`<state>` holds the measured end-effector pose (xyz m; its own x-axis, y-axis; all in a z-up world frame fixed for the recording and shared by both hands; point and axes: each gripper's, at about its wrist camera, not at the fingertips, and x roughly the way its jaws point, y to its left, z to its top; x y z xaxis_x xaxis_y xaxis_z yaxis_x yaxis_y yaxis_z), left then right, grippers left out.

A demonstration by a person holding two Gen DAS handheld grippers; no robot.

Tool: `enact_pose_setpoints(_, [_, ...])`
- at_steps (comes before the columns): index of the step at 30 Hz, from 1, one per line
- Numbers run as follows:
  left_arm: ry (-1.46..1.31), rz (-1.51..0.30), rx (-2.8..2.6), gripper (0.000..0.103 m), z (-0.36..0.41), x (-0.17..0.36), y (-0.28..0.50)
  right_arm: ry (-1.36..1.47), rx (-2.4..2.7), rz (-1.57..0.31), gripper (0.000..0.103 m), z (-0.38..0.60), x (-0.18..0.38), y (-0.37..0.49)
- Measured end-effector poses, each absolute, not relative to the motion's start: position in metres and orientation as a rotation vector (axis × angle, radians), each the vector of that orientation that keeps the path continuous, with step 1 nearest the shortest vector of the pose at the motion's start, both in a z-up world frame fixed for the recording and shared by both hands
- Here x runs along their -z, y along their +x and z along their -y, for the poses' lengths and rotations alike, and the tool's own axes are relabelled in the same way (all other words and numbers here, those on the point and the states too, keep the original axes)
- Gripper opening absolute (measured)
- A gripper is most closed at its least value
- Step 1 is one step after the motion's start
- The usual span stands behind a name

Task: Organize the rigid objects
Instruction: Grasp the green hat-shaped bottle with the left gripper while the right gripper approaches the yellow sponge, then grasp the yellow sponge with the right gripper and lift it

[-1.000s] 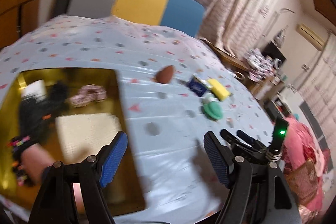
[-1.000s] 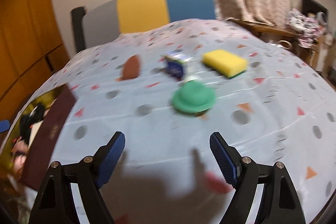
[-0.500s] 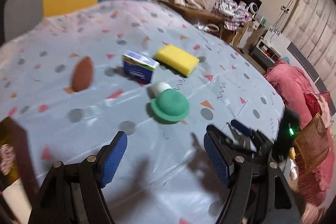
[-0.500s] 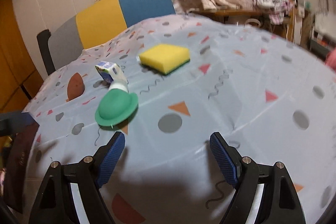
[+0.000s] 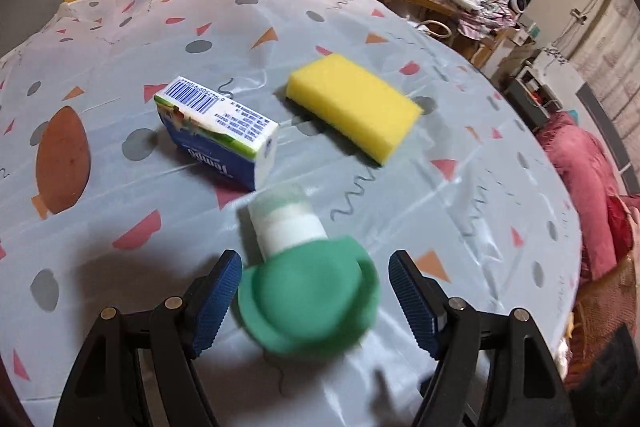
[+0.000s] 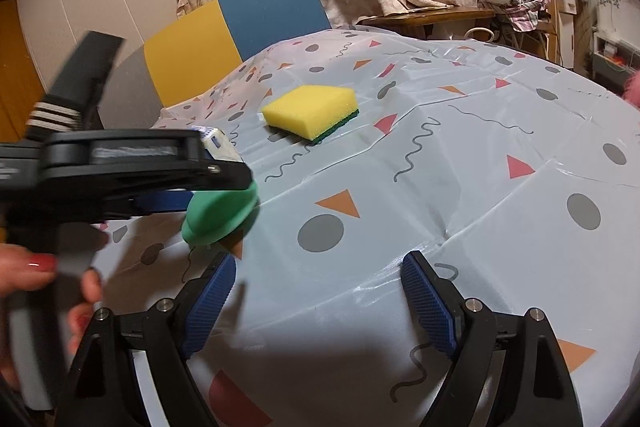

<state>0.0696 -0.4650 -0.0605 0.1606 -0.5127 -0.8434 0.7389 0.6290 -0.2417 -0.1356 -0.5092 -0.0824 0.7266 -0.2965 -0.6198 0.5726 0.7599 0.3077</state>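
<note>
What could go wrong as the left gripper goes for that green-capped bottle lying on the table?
The green-capped bottle lies on its side between the left gripper's open jaws, so it may roll or squirt out as they close. The small carton sits just beyond its base and could get nudged.

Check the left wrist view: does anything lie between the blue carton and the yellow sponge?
No. In the left wrist view only bare patterned tablecloth separates the blue carton from the yellow sponge.
</note>
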Motion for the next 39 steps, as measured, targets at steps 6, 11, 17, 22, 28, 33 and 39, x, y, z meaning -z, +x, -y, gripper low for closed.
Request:
enact_pose_setpoints(6, [0.270,-0.996,0.943,0.063,0.449,0.069,0.061,0.524,0.492,-0.568,0.088,0.511,0.083,-0.137])
enact_pose_setpoints(11, [0.251,-0.936,0.916,0.061,0.414,0.068,0.052,0.526,0.490,-0.566,0.088,0.511,0.083,-0.138])
enact_pose_setpoints(17, [0.209,-0.871,0.866,0.061,0.374,0.069,0.048,0.521,0.492,-0.572,0.088,0.510,0.083,-0.137])
enact_pose_setpoints(22, [0.111,-0.873,0.803,0.061,0.346,0.071,0.060,0.504,0.503,-0.590,0.088,0.508,0.083,-0.134])
enact_pose_setpoints(28, [0.104,-0.852,0.807,0.061,0.342,0.073,0.059,0.453,0.531,-0.656,0.089,0.505,0.081,-0.124])
enact_pose_setpoints(33, [0.080,-0.863,0.817,0.061,0.339,0.075,0.061,0.400,0.546,-0.722,0.090,0.502,0.080,-0.114])
enact_pose_setpoints(39, [0.076,-0.867,0.820,0.061,0.340,0.077,0.061,0.347,0.519,-0.720,0.090,0.514,0.058,-0.099])
